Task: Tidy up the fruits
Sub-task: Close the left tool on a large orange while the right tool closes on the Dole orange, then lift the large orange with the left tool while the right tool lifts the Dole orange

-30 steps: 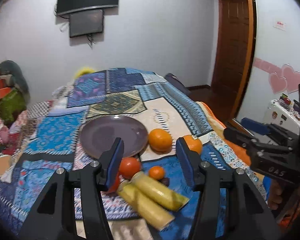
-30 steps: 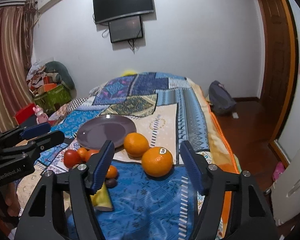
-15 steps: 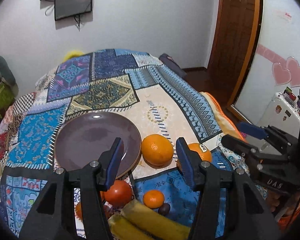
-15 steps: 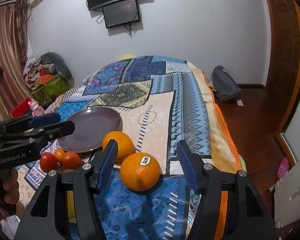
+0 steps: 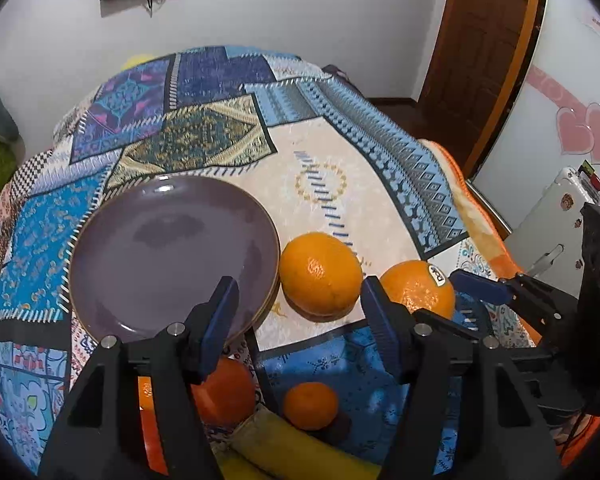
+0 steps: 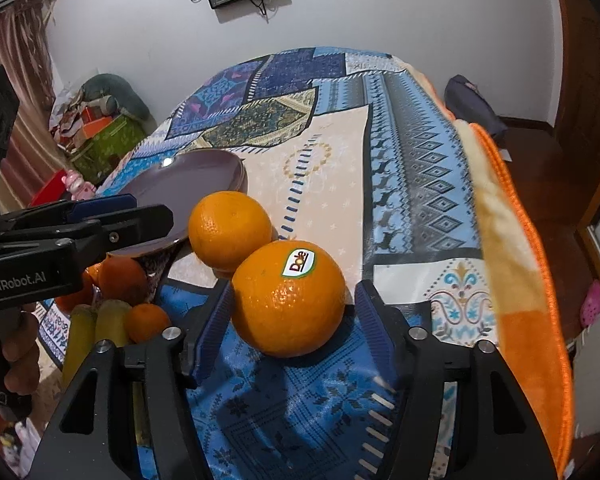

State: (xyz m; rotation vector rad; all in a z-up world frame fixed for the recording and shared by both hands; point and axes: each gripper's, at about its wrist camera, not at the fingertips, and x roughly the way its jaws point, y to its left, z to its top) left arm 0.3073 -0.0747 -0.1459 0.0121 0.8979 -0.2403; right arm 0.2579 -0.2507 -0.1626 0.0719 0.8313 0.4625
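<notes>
A purple plate [image 5: 172, 256] lies on the patterned bedspread; it also shows in the right wrist view [image 6: 188, 184]. Two big oranges sit right of it. My left gripper [image 5: 296, 312] is open, its fingers just short of the plain orange [image 5: 320, 274]. My right gripper [image 6: 292, 320] is open, with the Dole-stickered orange [image 6: 288, 300] between its blue pads, resting on the bed. The plain orange [image 6: 230, 230] lies just behind it. A tomato [image 5: 224, 392], a small tangerine [image 5: 310, 404] and bananas [image 5: 300, 456] lie below the left gripper.
The bed's right edge with an orange blanket border [image 6: 540, 280] drops to a wooden floor. A dark bag [image 6: 472, 104] lies on the floor by the wall. Boxes and clutter [image 6: 100, 128] stand left of the bed. A brown door [image 5: 484, 52] is at the right.
Both grippers have moved forward and down toward the oranges. The stickered orange now sits between the right gripper's pads. The left gripper has passed over the tomato, tangerine and bananas.
</notes>
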